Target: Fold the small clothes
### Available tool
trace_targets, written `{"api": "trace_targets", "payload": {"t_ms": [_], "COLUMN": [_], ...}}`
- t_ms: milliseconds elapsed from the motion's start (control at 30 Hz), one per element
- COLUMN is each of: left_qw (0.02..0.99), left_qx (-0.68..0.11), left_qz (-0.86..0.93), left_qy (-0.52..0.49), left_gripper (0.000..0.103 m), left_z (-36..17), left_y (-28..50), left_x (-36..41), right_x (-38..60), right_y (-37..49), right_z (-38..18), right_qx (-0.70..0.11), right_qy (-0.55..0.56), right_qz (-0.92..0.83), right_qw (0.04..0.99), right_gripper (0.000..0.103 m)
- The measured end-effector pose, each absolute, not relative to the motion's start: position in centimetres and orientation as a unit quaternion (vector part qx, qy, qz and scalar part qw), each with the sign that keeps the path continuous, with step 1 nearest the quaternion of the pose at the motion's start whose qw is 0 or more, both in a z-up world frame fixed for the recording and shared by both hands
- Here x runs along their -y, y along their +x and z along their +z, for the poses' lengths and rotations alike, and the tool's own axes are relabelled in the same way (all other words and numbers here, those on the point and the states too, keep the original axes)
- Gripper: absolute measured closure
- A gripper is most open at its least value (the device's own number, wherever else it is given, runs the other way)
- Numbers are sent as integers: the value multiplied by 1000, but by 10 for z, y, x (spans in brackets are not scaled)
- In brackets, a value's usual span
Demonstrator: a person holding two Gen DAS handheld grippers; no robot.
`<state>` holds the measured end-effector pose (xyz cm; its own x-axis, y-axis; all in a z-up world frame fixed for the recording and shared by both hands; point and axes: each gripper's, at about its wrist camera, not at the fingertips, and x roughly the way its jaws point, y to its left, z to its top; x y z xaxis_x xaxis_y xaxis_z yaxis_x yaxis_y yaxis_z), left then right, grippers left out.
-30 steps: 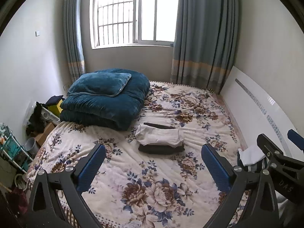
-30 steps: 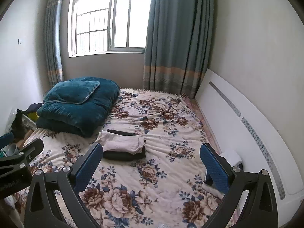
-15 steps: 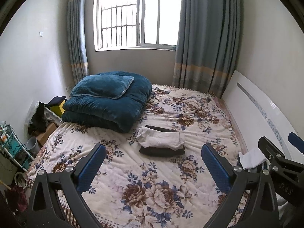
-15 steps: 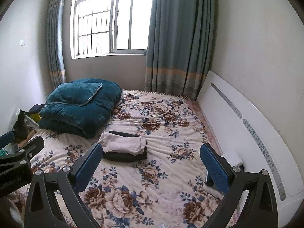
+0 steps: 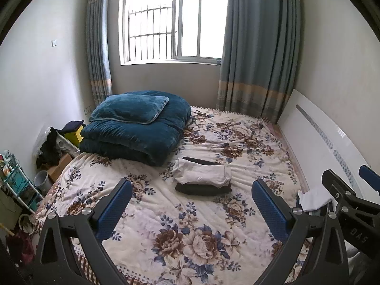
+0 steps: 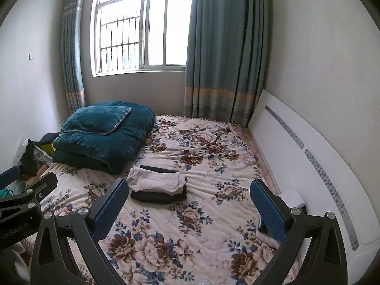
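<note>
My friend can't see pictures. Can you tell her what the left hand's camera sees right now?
A small stack of folded clothes, white on top of dark, sits mid-bed on a flowery bedspread. The left claw hangs open and empty in front of it. Behind are a folded blue quilt, a pillow and a curtained window.

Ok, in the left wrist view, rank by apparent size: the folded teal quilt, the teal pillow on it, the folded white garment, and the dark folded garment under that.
1. Folded teal quilt
2. Teal pillow
3. Folded white garment
4. Dark folded garment, though mostly covered, so unsure.
</note>
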<state>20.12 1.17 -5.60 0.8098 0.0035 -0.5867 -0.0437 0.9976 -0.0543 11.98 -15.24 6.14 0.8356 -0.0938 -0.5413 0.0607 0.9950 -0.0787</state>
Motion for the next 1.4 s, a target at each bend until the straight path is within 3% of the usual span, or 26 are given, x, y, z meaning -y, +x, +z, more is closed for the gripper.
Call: {"api": "trace_targets", "payload": {"t_ms": [1400], "left_qw": [951], "left_qx": [-306], "left_qz": [27], "left_qy": [-29], "left_gripper": [0], "left_z": [-49], "left_y": [173], "left_x": [-23], "right_x": [137], "right_y": [97], "right_z": [57], "right_qx": [-283], "right_qy": [-22], "right_qz": [-26], "right_qw": [958], "right_gripper": [0]}}
